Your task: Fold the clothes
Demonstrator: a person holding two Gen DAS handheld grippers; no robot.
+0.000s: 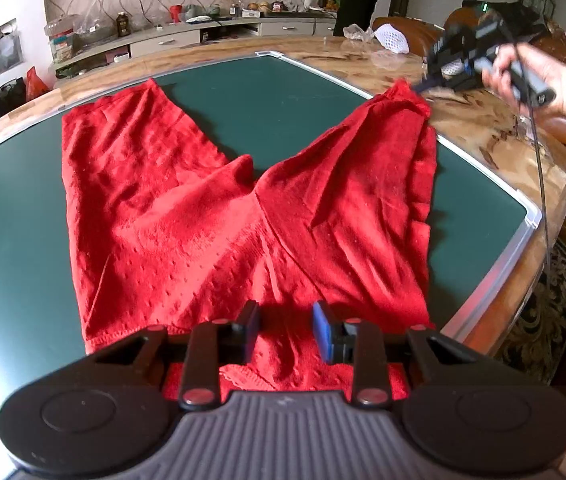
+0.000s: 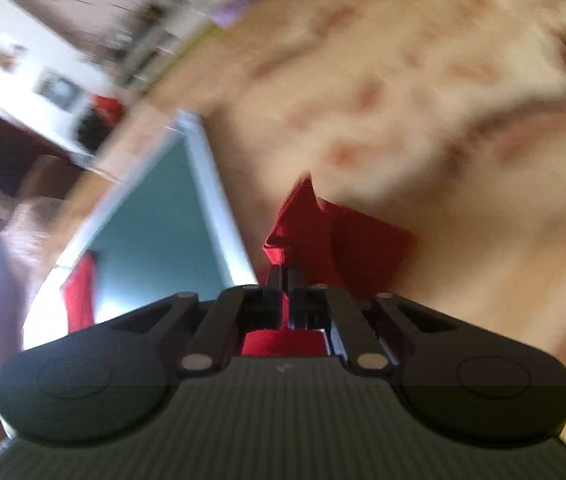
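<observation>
1. The red trousers point(image 1: 239, 216) are spread on the green mat point(image 1: 11, 216), legs splayed in a V.
2. The left gripper point(image 1: 286, 334) is held spread above the waistband.
3. The right gripper point(image 2: 286, 280) is pressed together on the far leg's hem (view blurred).

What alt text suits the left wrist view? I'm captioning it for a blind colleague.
A pair of red knit trousers lies flat on a dark green mat, legs spread in a V. The left claw hovers open over the waistband, while the right claw is at the far tip of the right-hand leg.
</observation>
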